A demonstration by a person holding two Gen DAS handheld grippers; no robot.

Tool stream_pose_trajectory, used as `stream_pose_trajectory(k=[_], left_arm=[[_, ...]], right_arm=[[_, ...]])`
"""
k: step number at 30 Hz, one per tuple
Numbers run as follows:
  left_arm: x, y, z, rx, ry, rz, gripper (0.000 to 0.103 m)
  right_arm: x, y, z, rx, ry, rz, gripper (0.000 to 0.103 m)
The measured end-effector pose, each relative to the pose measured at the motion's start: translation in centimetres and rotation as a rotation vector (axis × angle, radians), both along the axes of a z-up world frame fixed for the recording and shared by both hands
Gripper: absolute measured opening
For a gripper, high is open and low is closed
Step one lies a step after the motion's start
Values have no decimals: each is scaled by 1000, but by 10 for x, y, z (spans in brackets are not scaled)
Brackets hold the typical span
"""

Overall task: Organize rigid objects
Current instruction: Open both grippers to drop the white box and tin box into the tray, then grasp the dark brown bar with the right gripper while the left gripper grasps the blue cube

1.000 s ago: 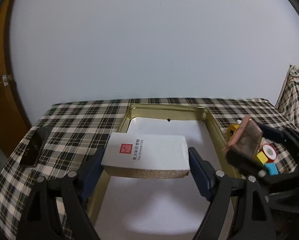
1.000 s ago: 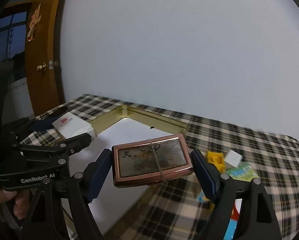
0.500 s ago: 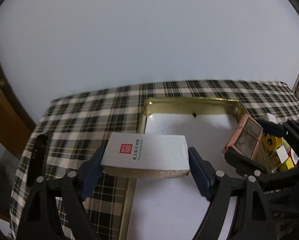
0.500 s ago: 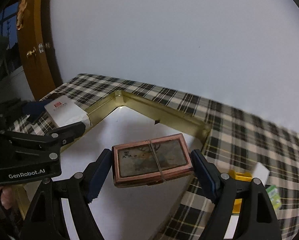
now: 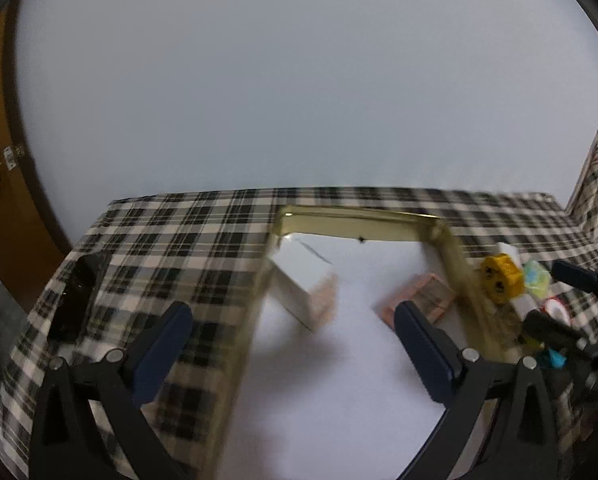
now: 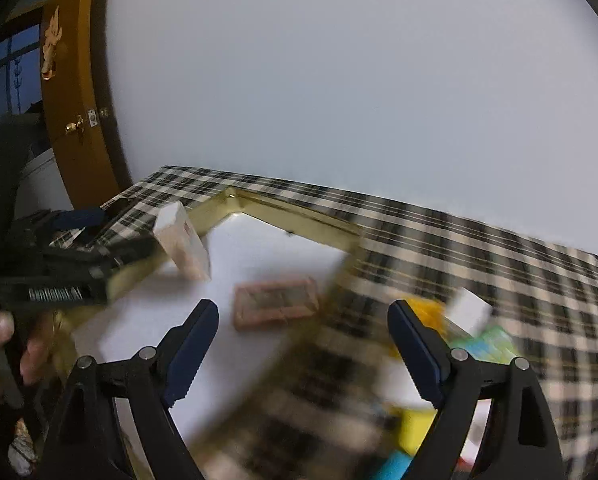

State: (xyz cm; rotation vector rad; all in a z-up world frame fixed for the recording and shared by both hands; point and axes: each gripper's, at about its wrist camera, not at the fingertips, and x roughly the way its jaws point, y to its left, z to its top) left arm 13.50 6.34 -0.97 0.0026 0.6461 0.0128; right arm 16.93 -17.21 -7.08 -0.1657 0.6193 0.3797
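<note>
Having just let go, both tools, left tool and right tool, gape empty; white box tilting, copper tin flat, both now inside gold tray on counter.

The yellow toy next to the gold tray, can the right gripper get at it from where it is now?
Probably yes. The right gripper is open and empty, and the yellow toy sits on the cloth just outside the gold tray wall, with nothing visibly on top of it.
</note>
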Motion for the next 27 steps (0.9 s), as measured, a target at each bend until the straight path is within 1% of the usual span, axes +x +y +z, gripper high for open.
stream_pose_trajectory(k=[3, 6, 8, 10, 12, 15, 18, 21, 23, 25, 27], left_arm=[[-31, -10, -4, -43, -55, -11, 102], [-53, -24, -10, -64, -90, -22, 102], [-63, -32, -13, -62, -109, -22, 102], [-71, -38, -15, -69, -125, -15, 102], [-80, -44, -17, -79, -142, -21, 102], [-88, -52, -18, -58, -157, -19, 102], [-88, -57, -22, -43, -143, -31, 102], [-85, -60, -26, -38, -123, -40, 103], [-83, -63, -29, -40, -115, -47, 102], [-83, -67, -32, -39, -104, -58, 103], [-86, -70, -32, -38, -107, -66, 102]], right_arm=[[-29, -47, -1, 21, -16, -65, 88], [-51, -92, -8, 28, -15, -171, 89], [-62, -113, -15, 7, -10, -240, 89], [-69, -126, -21, -2, 6, -265, 89], [-74, -132, -28, 14, 33, -256, 89], [-73, -130, -36, 22, 62, -237, 89], [-73, -120, -39, 23, 76, -183, 89], [-75, -107, -37, -38, 63, -117, 89], [-75, -102, -37, -56, 60, -50, 89], [-72, -101, -38, -58, 70, 2, 88], [-66, -100, -43, -81, 105, 26, 88]])
